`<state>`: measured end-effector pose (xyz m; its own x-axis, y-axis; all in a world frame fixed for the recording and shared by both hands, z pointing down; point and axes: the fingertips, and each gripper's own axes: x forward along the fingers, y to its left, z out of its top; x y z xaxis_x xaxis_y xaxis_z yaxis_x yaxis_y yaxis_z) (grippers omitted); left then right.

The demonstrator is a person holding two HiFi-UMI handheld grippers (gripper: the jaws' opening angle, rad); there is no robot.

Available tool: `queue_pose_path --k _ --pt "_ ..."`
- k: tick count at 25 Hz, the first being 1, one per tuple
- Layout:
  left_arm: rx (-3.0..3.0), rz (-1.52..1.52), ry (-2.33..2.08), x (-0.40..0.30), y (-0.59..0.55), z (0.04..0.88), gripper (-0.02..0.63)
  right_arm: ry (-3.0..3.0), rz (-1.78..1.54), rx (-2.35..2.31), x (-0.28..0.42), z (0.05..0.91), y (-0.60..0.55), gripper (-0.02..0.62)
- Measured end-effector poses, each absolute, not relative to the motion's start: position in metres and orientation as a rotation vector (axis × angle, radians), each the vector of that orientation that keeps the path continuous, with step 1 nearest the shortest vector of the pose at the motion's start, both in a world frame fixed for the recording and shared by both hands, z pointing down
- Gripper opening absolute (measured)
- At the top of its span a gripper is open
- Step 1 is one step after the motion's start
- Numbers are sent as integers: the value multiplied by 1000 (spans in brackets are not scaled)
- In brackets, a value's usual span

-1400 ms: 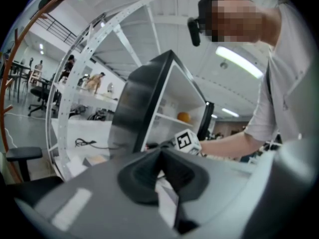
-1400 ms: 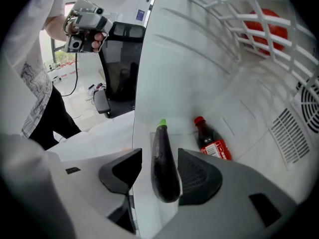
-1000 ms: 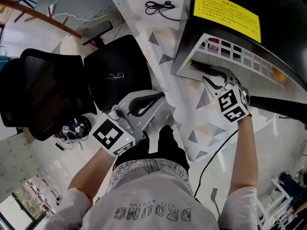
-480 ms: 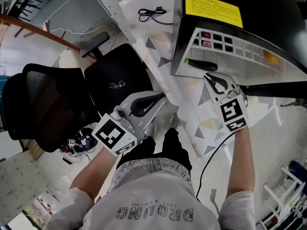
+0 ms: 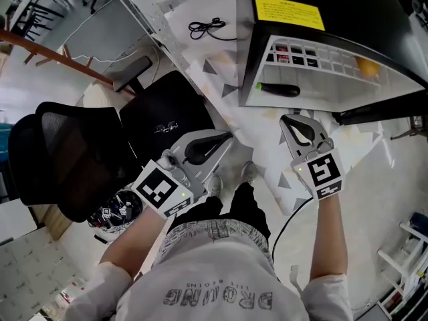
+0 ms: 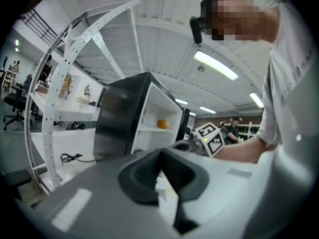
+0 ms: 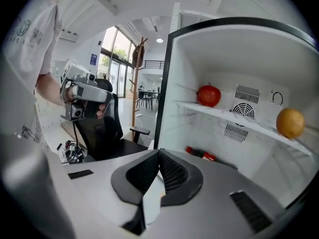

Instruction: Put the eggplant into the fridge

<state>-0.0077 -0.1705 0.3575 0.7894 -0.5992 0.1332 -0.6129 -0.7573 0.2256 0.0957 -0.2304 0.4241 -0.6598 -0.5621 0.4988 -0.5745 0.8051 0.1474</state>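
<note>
The eggplant (image 5: 279, 89), dark with a green stem, lies on the white floor of the open fridge (image 5: 348, 93), nothing touching it. My right gripper (image 5: 294, 119) hangs in front of the fridge, a little short of the eggplant. Its jaws have just been closing and now stand shut with nothing between them (image 7: 159, 153). In the right gripper view a long dark thing with a red end (image 7: 202, 155) lies on the fridge floor, partly hidden behind my jaws. My left gripper (image 5: 224, 138) is held at waist height over the chair's edge, shut and empty (image 6: 159, 153).
In the fridge a red apple (image 7: 209, 95) and an orange (image 7: 290, 123) sit on the shelf. A black office chair (image 5: 100, 152) stands to the left. A black cable (image 5: 206, 27) lies beside a white perforated frame (image 5: 154, 25). The person's legs are below.
My right gripper has drawn back out of the fridge and up, and its jaws have closed empty. The eggplant stays on the fridge floor. The left gripper has risen slightly.
</note>
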Motion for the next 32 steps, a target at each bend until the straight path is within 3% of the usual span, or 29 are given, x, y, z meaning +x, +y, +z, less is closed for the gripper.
queue_pose_path --k 32 --pt "2807 90 -883 -31 -154 336 8 -2686 339 1104 76 367 -156 5"
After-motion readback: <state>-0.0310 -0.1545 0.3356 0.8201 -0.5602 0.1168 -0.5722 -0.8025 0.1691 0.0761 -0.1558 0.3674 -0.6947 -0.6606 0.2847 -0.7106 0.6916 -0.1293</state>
